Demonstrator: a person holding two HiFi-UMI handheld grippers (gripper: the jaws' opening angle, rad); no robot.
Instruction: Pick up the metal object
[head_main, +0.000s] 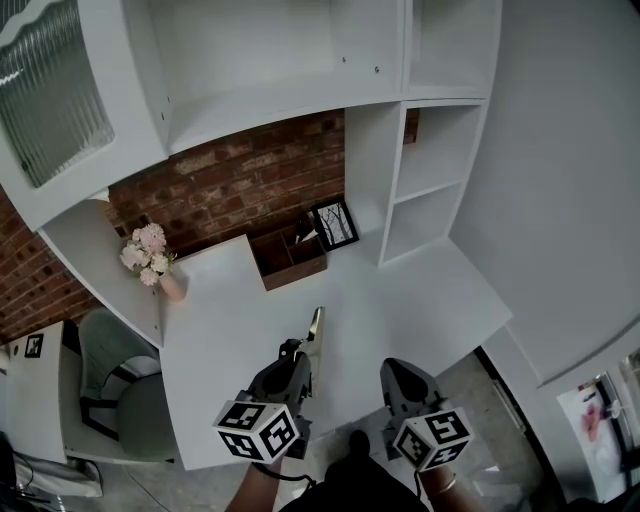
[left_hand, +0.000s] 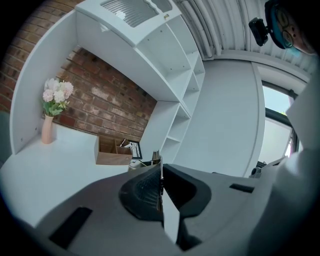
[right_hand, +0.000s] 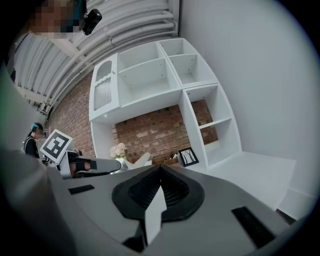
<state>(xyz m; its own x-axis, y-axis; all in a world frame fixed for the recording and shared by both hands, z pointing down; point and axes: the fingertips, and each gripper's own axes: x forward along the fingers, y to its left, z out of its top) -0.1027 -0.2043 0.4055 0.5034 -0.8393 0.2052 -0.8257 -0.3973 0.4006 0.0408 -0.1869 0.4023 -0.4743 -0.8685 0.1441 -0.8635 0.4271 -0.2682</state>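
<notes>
**Item:** thin, flat, pale metal object (head_main: 315, 331), long and blade-like. It is clamped at its near end in the left gripper (head_main: 297, 357), and most of its length projects forward over the white desk (head_main: 430, 300).

**Left gripper:** jaws closed tight on the strip, which shows edge-on between the ribbed pads in the left gripper view.

**Right gripper (head_main: 401, 373):** jaws pressed together with nothing between them, held just beside the left one over the desk's near edge.

**Hazards:**
- The hold is on one end of a smooth, narrow piece, so the free length could swing or pivot between the pads if the gripper tilts or jerks.
- A loosened squeeze would let it slide out and drop to the desk.
- The leading tip points toward the open brown wooden box (head_main: 288, 262) and the small black-framed picture (head_main: 335, 225). A forward push could strike them.

**Not determinable:**
- How much of the strip lies inside the pads.
- What the object is; it is possibly a ruler or a blade.
- From the steep overhead angle, whether the tip is clear of the desk surface.
</notes>
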